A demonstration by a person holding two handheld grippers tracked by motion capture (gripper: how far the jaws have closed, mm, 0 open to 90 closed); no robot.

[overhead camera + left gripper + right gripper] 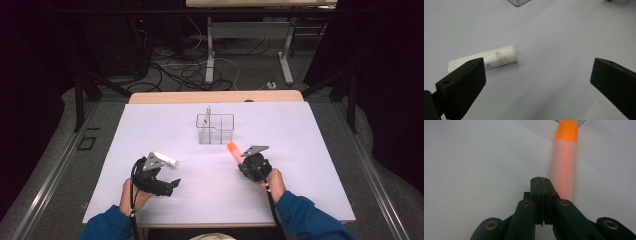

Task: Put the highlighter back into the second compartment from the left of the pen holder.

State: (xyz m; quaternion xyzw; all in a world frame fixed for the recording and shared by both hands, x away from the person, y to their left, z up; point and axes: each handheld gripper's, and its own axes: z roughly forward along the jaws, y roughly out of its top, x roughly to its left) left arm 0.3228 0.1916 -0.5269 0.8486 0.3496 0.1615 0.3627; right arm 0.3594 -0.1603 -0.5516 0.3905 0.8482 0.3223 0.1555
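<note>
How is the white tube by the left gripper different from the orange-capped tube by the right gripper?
The white tube is opaque white all over, cap included; the orange-capped tube has a pale translucent body and a bright orange cap. The white tube lies ahead of the left gripper, whose jaws stand wide open; the orange-capped tube lies just beside the right gripper, whose jaws are shut with nothing between them. Both lie flat on the white table, ungripped.

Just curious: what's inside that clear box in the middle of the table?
One thin upright stick stands in a back-left compartment of the clear box. The other compartments look empty, though glare and distance hide small items.
</note>
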